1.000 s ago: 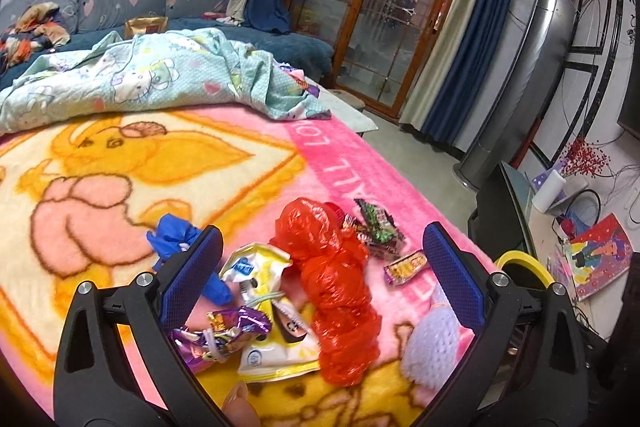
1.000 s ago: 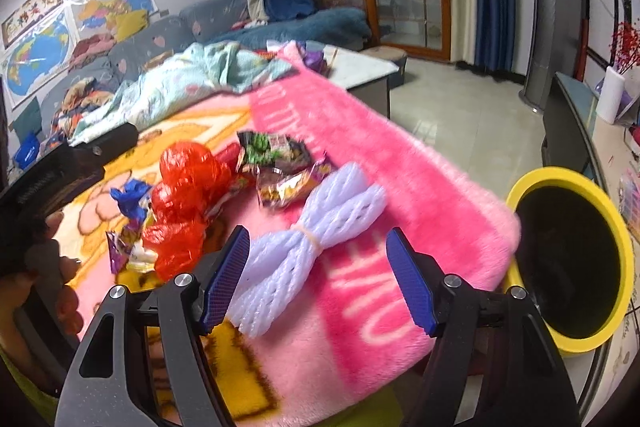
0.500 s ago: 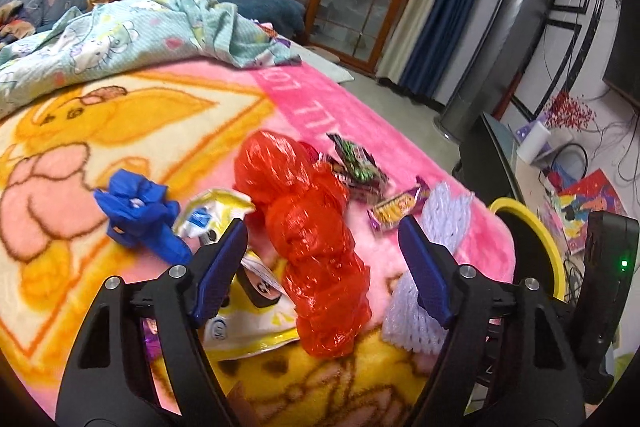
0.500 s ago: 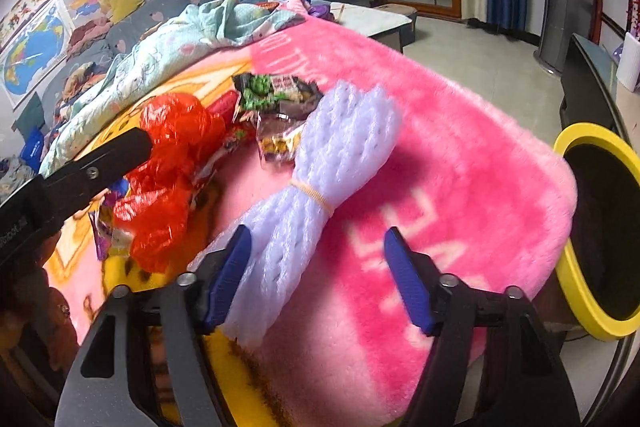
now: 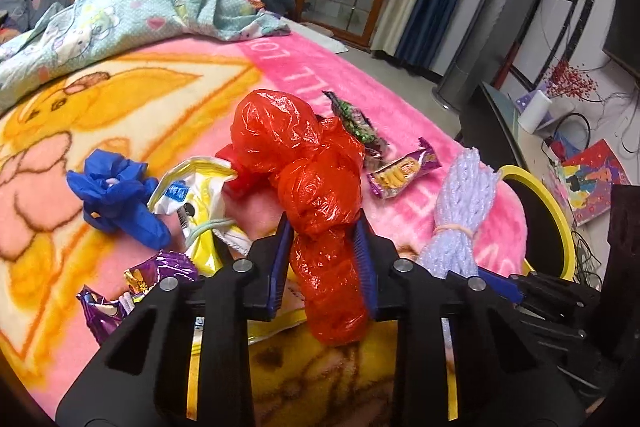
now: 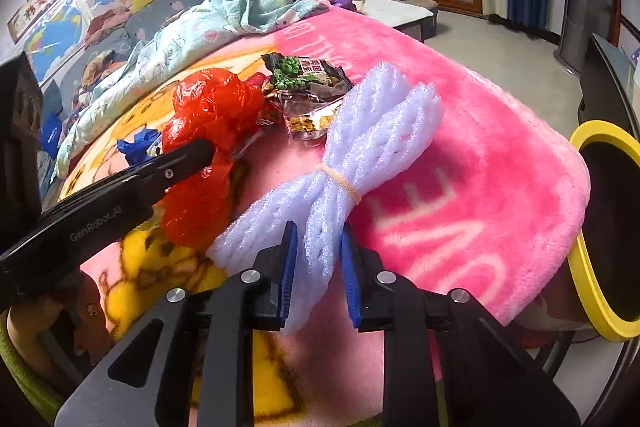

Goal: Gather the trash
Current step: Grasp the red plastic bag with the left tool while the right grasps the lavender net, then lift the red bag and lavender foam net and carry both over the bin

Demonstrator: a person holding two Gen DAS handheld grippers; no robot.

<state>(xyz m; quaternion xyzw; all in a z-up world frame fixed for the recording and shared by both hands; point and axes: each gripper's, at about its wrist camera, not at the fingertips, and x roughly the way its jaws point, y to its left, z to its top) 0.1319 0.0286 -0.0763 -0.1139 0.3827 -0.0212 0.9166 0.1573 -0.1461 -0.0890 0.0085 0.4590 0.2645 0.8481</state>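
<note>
both tongs closing on trash on the bed.

the left tongs (image 5: 322,251) are closing, their pads pressing the red bag (image 5: 308,163) at its waist; the right tongs (image 6: 318,269) are closing on the near end of the white foam net (image 6: 360,147), pads against it. both things lie on the pink blanket (image 6: 480,155). around the bag lie a blue glove (image 5: 116,195), a yellow packet (image 5: 192,195) and snack wrappers (image 5: 402,171). the yellow bin (image 6: 596,227) stands just past the bed's edge, right of the net.
</note>
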